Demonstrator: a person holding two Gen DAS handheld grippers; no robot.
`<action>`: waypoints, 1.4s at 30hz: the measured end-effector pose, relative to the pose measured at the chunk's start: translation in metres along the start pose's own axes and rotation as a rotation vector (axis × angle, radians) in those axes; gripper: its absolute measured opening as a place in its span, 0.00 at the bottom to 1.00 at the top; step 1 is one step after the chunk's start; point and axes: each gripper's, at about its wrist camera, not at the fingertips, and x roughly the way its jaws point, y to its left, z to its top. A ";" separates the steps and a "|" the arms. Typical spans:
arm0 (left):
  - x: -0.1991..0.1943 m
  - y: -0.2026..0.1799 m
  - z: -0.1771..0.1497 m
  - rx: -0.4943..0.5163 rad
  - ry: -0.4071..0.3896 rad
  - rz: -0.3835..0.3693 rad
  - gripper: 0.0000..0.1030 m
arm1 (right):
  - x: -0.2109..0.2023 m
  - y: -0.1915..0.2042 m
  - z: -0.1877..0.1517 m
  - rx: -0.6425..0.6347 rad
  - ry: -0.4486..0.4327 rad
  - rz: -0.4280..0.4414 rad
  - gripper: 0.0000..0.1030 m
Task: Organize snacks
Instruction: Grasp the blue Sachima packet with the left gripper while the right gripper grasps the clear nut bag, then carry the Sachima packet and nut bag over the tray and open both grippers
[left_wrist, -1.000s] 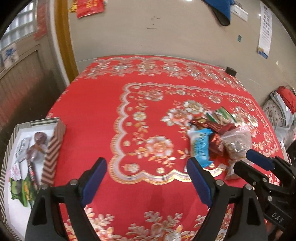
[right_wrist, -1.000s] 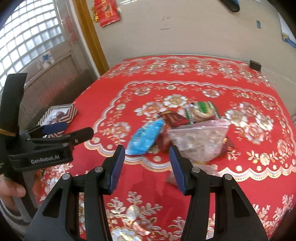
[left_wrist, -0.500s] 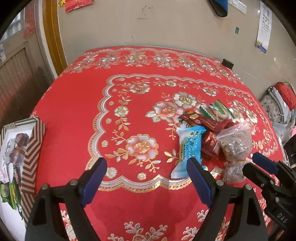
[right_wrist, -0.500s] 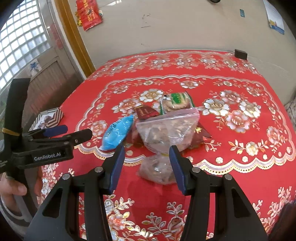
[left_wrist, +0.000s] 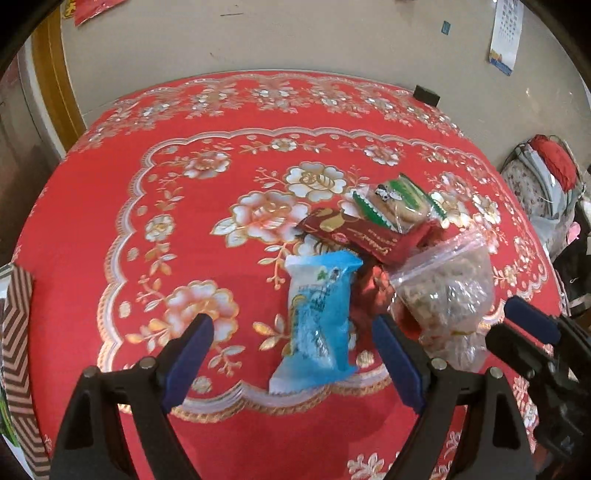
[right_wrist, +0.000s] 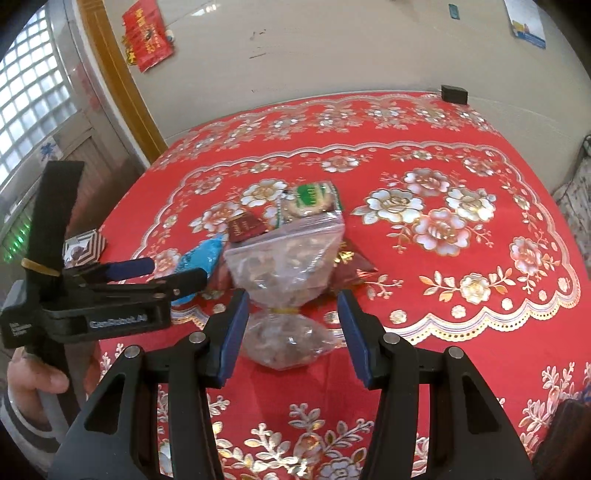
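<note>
Even, fairly bright daylight comes from the glass-block window (right_wrist: 26, 96) at the left. Shadows on the red tablecloth (left_wrist: 229, 155) are soft and faint. Fisheye bending curves the worktop's far edge; dark vignettes fill the corners. Slight motion blur softens the print.

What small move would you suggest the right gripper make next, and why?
Probably ease the right gripper slightly forward and close it on the clear bag. Its jaws are open and already straddle the bag's tied neck, with nothing held yet.
</note>
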 end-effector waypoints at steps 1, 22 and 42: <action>0.001 0.001 0.001 -0.001 -0.005 -0.003 0.87 | 0.002 0.001 0.000 -0.010 0.009 0.001 0.53; 0.005 0.011 -0.003 0.075 -0.019 0.030 0.30 | 0.023 0.022 -0.004 -0.162 0.006 -0.001 0.40; -0.060 0.057 -0.038 0.012 -0.128 0.137 0.30 | 0.000 0.082 -0.010 -0.224 -0.064 0.111 0.40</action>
